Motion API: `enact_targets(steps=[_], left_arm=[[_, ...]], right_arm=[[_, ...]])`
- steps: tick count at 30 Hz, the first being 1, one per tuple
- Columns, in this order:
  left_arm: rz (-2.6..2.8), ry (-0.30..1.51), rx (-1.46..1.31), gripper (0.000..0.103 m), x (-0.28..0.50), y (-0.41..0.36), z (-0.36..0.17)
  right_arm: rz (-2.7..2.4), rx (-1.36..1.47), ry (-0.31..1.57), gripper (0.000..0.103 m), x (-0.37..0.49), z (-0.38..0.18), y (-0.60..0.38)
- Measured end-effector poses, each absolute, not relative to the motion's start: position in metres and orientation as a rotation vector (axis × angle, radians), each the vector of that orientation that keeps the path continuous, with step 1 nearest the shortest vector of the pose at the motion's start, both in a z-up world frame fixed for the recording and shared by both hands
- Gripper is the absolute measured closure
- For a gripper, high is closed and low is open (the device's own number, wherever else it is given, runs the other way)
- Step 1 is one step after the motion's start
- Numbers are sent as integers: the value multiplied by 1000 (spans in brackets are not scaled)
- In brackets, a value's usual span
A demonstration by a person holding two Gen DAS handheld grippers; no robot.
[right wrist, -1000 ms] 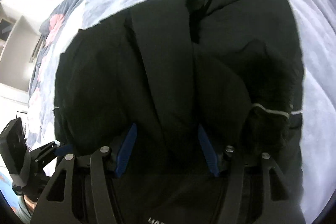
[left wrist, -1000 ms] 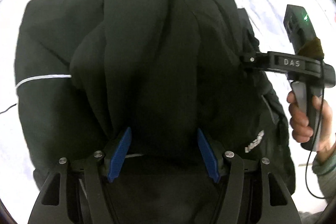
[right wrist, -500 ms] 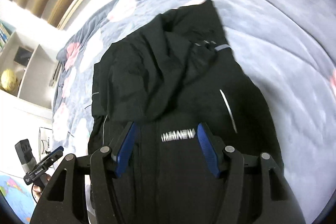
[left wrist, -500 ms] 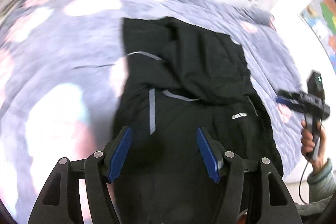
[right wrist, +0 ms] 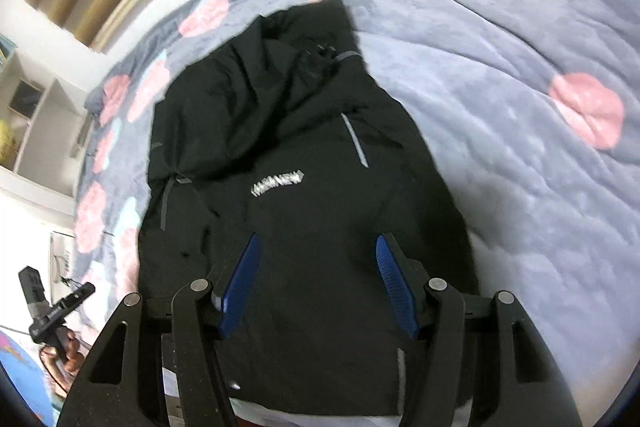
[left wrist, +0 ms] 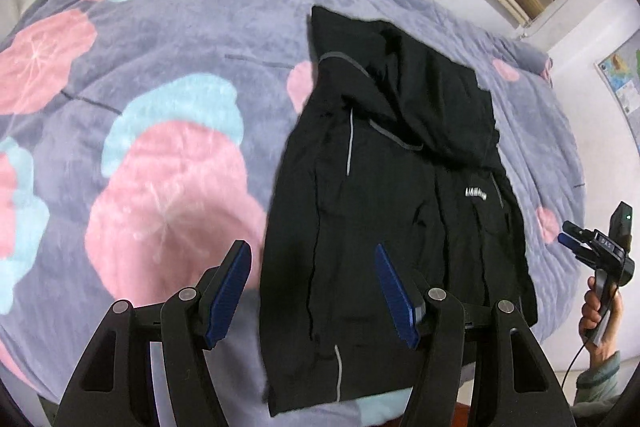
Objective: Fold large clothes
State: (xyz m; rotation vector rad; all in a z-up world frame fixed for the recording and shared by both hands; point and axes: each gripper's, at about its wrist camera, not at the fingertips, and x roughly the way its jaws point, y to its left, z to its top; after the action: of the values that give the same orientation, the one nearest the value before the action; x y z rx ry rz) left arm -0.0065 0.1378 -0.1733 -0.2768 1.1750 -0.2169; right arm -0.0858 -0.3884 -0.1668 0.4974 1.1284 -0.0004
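We see a black jacket (left wrist: 392,211) with grey stripes on a purple blanket (left wrist: 168,39) with pink and blue blobs.

jacket (right wrist: 312,211) hem hidden behind right tongs (right wrist: 316,279), chest lettering (left wrist: 475,193) blurred and unreadable

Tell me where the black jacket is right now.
The black jacket lies on the floral blanket, ahead of both open grippers; in the left wrist view it sits right of centre, hood end farthest away.
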Motion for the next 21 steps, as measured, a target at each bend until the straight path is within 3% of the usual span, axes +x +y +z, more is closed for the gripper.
enact_targets(steps=[10, 21], left_arm=[[-170, 1331, -318, 37, -36, 141, -232], [-117, 1460, -416, 37, -62, 153, -289]], right_arm=[[-129, 411, 1268, 39, -127, -210, -421], [-159, 542, 1393, 39, -170, -276, -464]])
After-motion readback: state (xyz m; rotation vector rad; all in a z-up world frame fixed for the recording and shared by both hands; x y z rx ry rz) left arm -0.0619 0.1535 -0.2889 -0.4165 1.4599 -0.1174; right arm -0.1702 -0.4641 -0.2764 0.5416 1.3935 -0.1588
